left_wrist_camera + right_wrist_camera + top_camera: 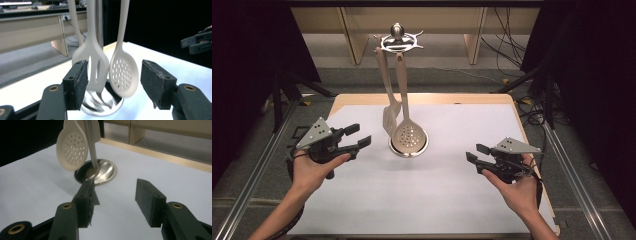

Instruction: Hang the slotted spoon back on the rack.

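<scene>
Smooth cream perforated spoon (409, 134) hangs over polished round steel base (422, 149).

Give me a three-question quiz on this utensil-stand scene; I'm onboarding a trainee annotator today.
1. True or false: the left gripper is shut on the slotted spatula.
2. Which utensil hangs beside that spatula? A) whisk B) perforated spoon C) ladle
3. What does the stand's pole rise from?

Key
1. False; its jaws are open, nothing is between them.
2. B
3. A round shiny metal base on the white table.
</scene>
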`<move>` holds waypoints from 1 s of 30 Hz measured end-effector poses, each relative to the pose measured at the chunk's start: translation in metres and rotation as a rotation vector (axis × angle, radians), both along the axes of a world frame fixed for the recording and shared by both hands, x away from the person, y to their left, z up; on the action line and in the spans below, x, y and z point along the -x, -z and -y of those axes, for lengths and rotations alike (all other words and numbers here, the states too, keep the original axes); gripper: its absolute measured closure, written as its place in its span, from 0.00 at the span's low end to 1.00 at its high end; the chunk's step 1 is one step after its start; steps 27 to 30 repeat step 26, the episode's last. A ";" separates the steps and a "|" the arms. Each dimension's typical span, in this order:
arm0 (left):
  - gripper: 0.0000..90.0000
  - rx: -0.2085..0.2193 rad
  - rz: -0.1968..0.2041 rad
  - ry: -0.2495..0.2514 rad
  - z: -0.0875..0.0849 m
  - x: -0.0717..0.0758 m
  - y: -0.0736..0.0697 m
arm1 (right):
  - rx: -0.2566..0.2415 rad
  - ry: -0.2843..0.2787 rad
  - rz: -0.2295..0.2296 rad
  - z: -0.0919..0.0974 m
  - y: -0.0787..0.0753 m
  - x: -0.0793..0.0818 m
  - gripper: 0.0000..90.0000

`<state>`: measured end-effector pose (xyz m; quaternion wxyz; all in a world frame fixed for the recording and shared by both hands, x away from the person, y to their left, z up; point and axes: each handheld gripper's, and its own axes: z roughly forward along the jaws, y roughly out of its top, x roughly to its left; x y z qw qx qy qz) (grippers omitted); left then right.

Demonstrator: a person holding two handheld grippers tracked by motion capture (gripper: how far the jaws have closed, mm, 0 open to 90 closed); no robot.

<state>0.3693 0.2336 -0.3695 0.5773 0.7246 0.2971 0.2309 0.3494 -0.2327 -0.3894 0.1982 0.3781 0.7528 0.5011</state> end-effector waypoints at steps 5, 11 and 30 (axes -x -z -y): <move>0.45 0.018 -0.048 -0.020 -0.003 0.006 0.022 | 0.033 0.009 0.012 0.004 0.003 0.001 0.56; 0.44 0.028 -0.071 -0.055 -0.010 0.010 0.041 | 0.022 0.013 -0.001 0.005 0.008 0.002 0.54; 0.45 -0.006 -0.046 -0.161 -0.011 0.025 0.064 | -0.023 0.039 -0.054 0.011 0.017 0.007 0.53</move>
